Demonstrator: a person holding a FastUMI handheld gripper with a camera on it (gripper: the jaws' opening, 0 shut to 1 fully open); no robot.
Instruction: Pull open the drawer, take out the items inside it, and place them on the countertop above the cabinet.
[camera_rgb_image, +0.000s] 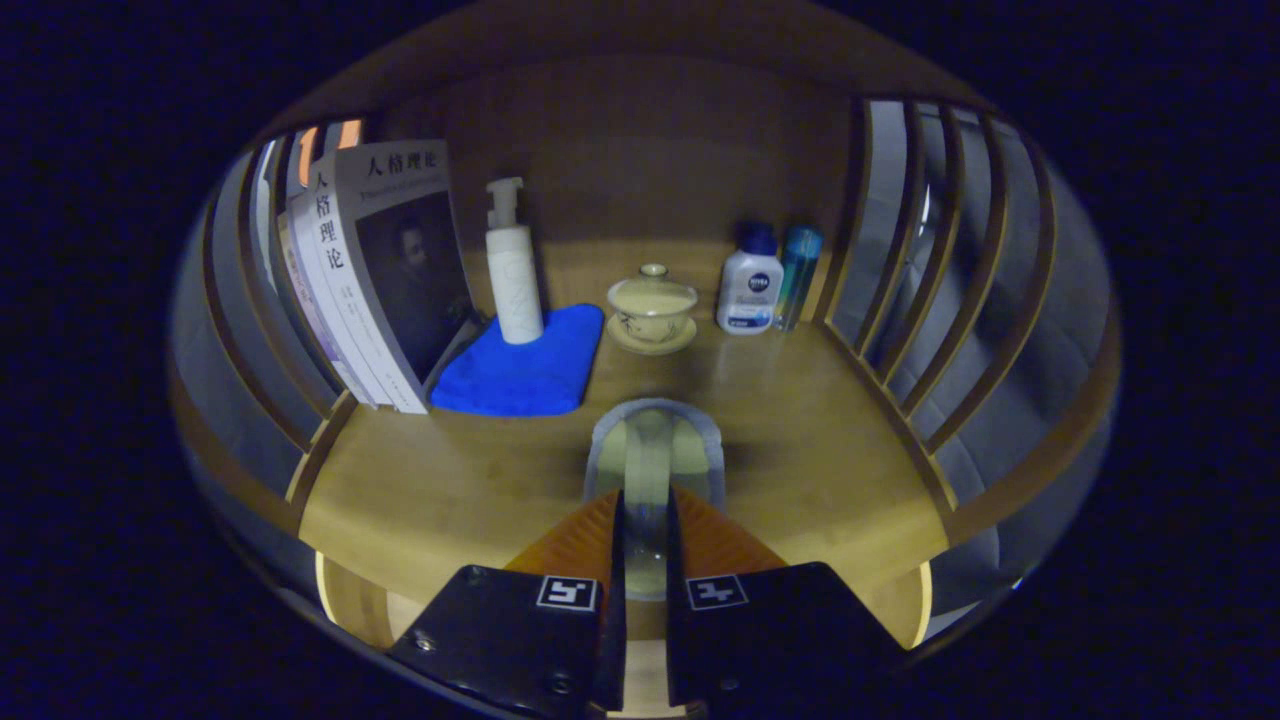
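Observation:
My gripper (645, 497) is shut on a clear glass cup (655, 445); both fingers pinch a narrow part of it, its rim or its handle, I cannot tell which. The cup sticks out just ahead of the fingertips, over the front middle of the wooden countertop (800, 440). Whether its base touches the wood is hidden. Below the countertop's front edge, a strip of pale wood (645, 685) shows between the fingers.
On the countertop stand leaning books (375, 280) at the left, a white pump bottle (513, 265) on a folded blue cloth (525, 370), a lidded tea bowl on a saucer (652, 308), a white bottle with a blue cap (750, 285) and a teal bottle (798, 270). Slatted rails (930, 260) close both sides.

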